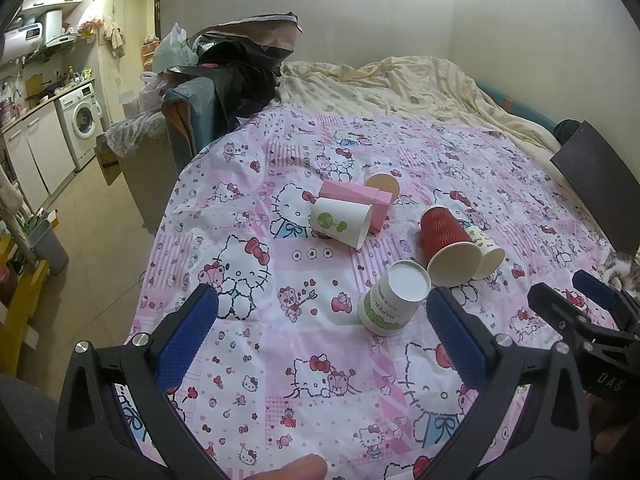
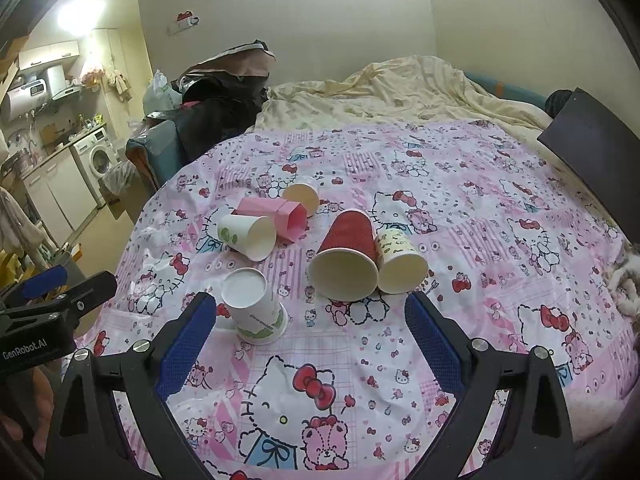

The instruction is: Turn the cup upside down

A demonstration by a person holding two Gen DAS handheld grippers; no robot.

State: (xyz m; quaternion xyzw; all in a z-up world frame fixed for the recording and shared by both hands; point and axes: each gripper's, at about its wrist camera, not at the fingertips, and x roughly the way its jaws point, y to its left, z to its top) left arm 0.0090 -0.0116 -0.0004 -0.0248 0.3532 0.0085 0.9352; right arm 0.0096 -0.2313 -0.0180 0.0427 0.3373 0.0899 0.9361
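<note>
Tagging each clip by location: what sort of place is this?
Probably a small studio flat: a bed with a rumpled cream quilt sits behind the cloth-covered table, and a kitchenette with a washing machine and water heater lies to the left.

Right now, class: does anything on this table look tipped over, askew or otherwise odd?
Yes. Most cups lie on their sides: the red ribbed cup, the small cream cup touching it, the white cup with green leaves and the pink box. Only the white paper cup stands mouth-down, leaning slightly. Nothing looks spilled.
</note>
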